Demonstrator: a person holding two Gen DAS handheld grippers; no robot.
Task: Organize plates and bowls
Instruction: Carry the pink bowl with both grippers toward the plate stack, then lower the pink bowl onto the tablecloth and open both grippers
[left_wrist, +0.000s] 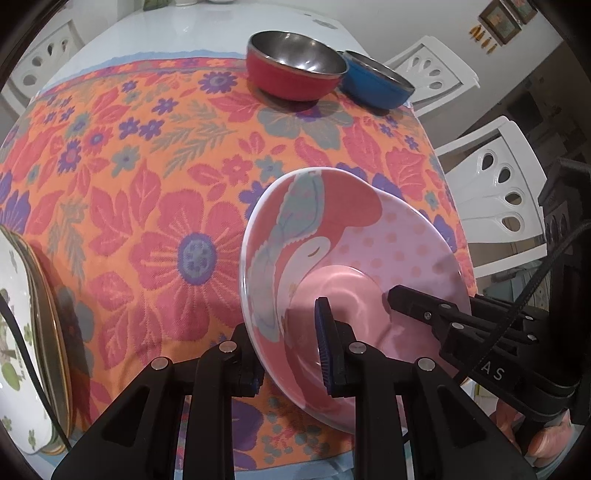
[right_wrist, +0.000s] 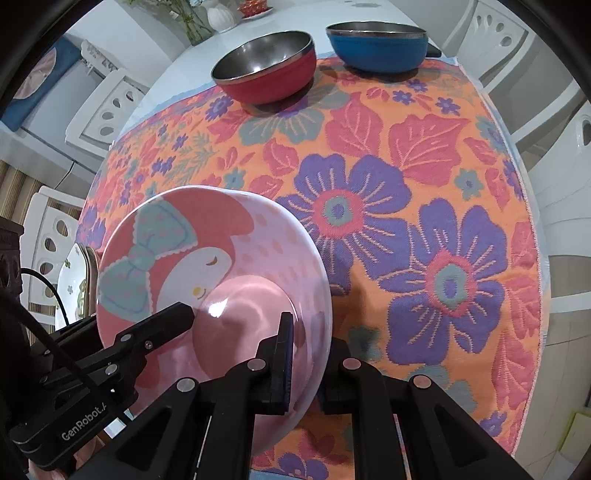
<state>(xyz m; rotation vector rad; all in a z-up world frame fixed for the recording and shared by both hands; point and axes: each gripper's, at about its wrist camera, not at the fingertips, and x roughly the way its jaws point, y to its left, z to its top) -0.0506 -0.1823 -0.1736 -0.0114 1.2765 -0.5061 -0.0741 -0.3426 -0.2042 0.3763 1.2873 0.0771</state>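
A pink cartoon bowl (left_wrist: 332, 236) is held tilted above the floral cloth; it also shows in the right wrist view (right_wrist: 221, 258). My left gripper (left_wrist: 291, 354) is shut on its near left rim, and my right gripper (right_wrist: 306, 365) is shut on its near right rim. Each gripper shows in the other's view, the right one (left_wrist: 424, 310) and the left one (right_wrist: 159, 328). A red bowl (left_wrist: 295, 66) and a blue bowl (left_wrist: 376, 83) stand at the far side, also seen as red (right_wrist: 266, 66) and blue (right_wrist: 376, 46). A stack of white floral plates (left_wrist: 22, 332) lies at the left, partly hidden behind the bowl (right_wrist: 75, 280).
The table carries an orange floral cloth (left_wrist: 147, 184) with bare white tabletop (left_wrist: 166, 33) beyond it. White chairs (left_wrist: 498, 184) stand around the table, also to the left (right_wrist: 107, 110). A vase and small dishes (right_wrist: 221, 14) sit at the far end.
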